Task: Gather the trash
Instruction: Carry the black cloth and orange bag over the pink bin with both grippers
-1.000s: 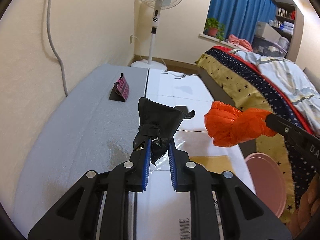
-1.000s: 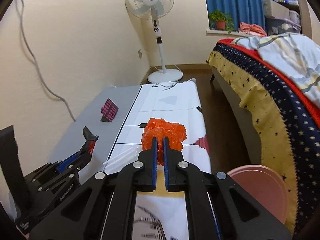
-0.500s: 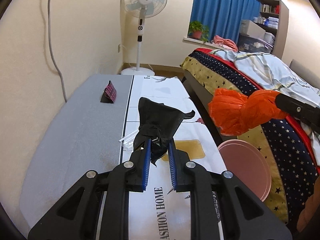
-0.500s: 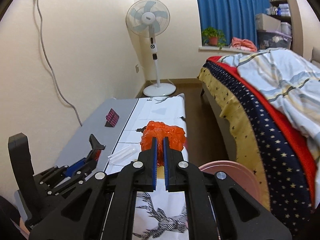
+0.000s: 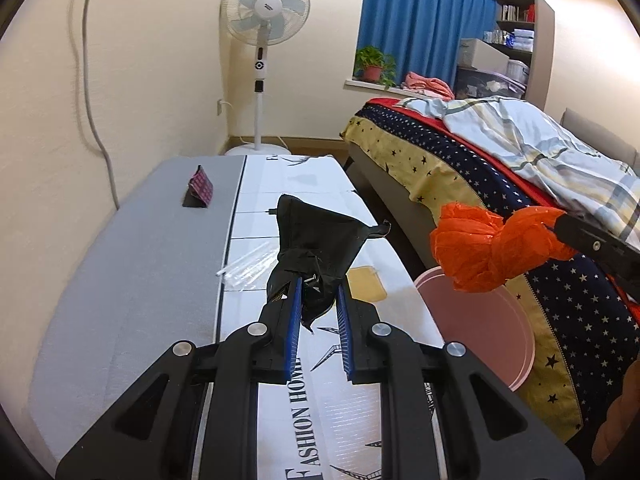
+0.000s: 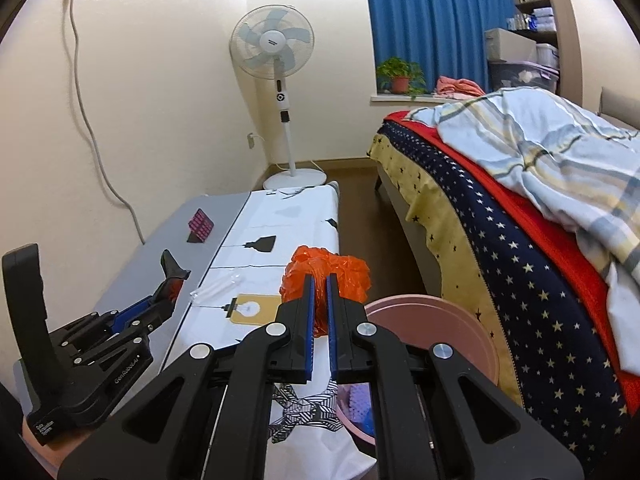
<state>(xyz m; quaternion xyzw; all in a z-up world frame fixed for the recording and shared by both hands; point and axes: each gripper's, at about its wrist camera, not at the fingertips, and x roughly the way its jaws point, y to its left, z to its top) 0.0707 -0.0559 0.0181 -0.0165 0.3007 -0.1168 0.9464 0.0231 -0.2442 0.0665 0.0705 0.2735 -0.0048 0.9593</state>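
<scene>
Left wrist view: you're pinching a crumpled black plastic bag (image 5: 320,240) in the left gripper (image 5: 318,292); the right gripper (image 6: 318,284) is clamping a crumpled orange plastic bag (image 6: 344,270), poised above the round pink bin (image 6: 440,328) for dropping.

**A bedroom at home**

A bed (image 6: 500,216) with star-print cover and rumpled quilt (image 6: 560,152) fills the right. At the far wall stand a pedestal fan (image 6: 276,46), blue curtains (image 6: 428,16) and a potted plant (image 6: 400,76) on the sill. Shelves (image 5: 516,40) with boxes sit far right; a low table (image 5: 140,264) runs along the left wall.
</scene>
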